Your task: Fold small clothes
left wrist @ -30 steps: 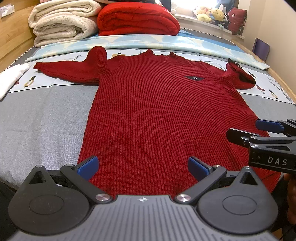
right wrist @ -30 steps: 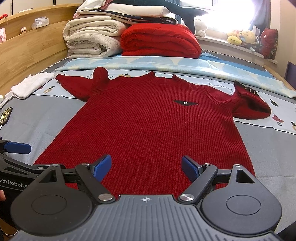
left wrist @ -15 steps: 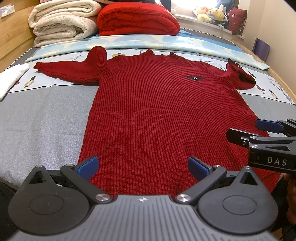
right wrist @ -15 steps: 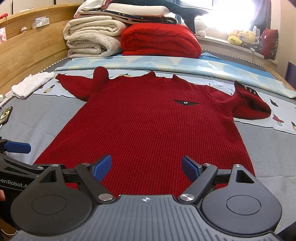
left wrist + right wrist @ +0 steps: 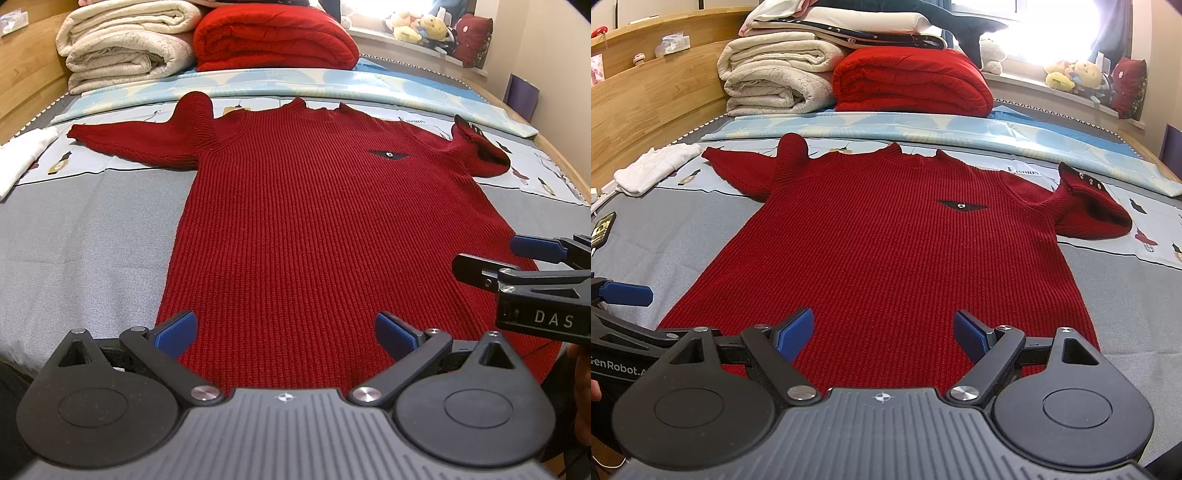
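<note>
Red sweater [image 5: 325, 229] flat on bed [image 5: 74, 236], front up. Left tongs [image 5: 284, 332] and right tongs [image 5: 882, 332] at sweater hem, both released, grasping nothing.

Far ahead of my claws, at the head of the bed [image 5: 657, 254], I see a stack of folded cream blankets [image 5: 775, 85] with a folded red quilt [image 5: 912, 79] just to their right, touching them. More folded bedding [image 5: 857, 27] lies on top of the stack. A pale blue patterned sheet [image 5: 960, 131] stretches across in front of them. Off to the far left a white cloth [image 5: 653, 168] sits near the wooden bed frame [image 5: 646, 107]. Stuffed toys [image 5: 1075, 74] line the windowsill to the far right.
</note>
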A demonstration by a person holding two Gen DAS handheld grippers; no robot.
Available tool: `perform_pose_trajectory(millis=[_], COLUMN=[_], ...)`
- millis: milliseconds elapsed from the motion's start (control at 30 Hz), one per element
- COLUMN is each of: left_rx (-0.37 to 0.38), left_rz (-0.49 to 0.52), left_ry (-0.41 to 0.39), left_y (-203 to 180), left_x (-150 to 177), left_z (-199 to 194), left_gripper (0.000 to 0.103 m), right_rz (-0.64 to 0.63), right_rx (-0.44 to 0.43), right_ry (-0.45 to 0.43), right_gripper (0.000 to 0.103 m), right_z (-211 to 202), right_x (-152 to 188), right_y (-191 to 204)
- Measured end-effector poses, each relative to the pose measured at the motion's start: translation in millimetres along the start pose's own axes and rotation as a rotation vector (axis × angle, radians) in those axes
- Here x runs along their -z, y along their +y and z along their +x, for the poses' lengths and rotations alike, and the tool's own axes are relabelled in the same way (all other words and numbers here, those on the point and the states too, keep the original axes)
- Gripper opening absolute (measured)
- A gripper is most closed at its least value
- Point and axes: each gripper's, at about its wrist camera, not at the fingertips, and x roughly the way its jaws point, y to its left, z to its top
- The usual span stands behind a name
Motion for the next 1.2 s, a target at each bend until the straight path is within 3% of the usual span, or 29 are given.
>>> perform_pose_trajectory(millis=[1200], left_rx=[-0.006], left_rz=[0.008], left_ry=[0.010], left_y=[-1.4], left_x=[0.3], left_z=[0.6], left_gripper=[0.103], right_rz=[0.005], right_rx=[0.006], right_ry=[-0.011], right_gripper=[0.084], right_z=[-0.4], right_x=[-1.0], right_y=[-3.1])
